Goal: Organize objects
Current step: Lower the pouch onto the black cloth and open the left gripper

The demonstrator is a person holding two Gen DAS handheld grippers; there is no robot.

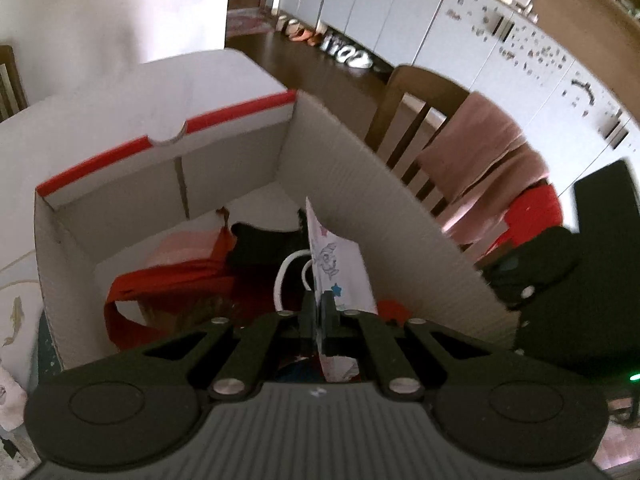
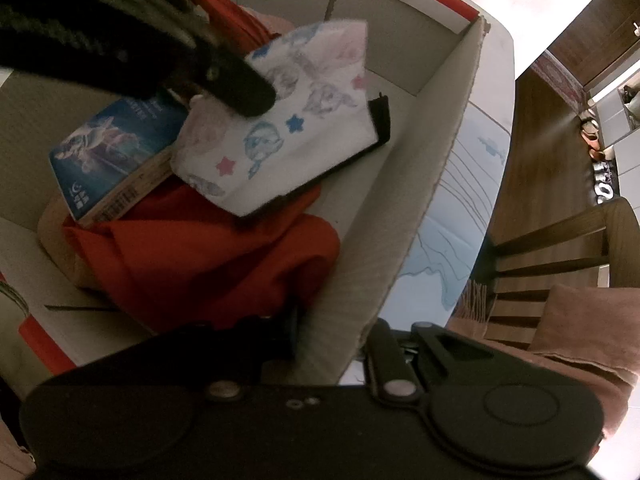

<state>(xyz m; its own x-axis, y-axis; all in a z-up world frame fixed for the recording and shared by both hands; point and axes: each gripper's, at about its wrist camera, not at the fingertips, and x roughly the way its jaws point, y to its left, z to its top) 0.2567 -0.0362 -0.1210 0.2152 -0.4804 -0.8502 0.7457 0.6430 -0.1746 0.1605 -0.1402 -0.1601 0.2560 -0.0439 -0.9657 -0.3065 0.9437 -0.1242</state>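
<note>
My left gripper [image 1: 319,312] is shut on a white pouch [image 1: 340,272] printed with fish and stars. It holds the pouch over an open cardboard box [image 1: 360,168] with red trim. In the right wrist view the left gripper [image 2: 244,96] comes in from the upper left, and the pouch [image 2: 304,120] hangs tilted above what lies inside. In the box are a red cloth [image 2: 208,260], a blue booklet [image 2: 108,148] and a black item [image 1: 260,244]. My right gripper [image 2: 336,340] is shut on the box's near right wall [image 2: 448,152], one finger inside and one outside.
A wooden chair [image 1: 416,120] draped with a pink towel [image 1: 480,148] stands just right of the box. The box rests on a tablecloth with a blue print [image 2: 472,200]. White cabinets [image 1: 400,8] and shoes [image 1: 344,52] line the far wall across the wooden floor.
</note>
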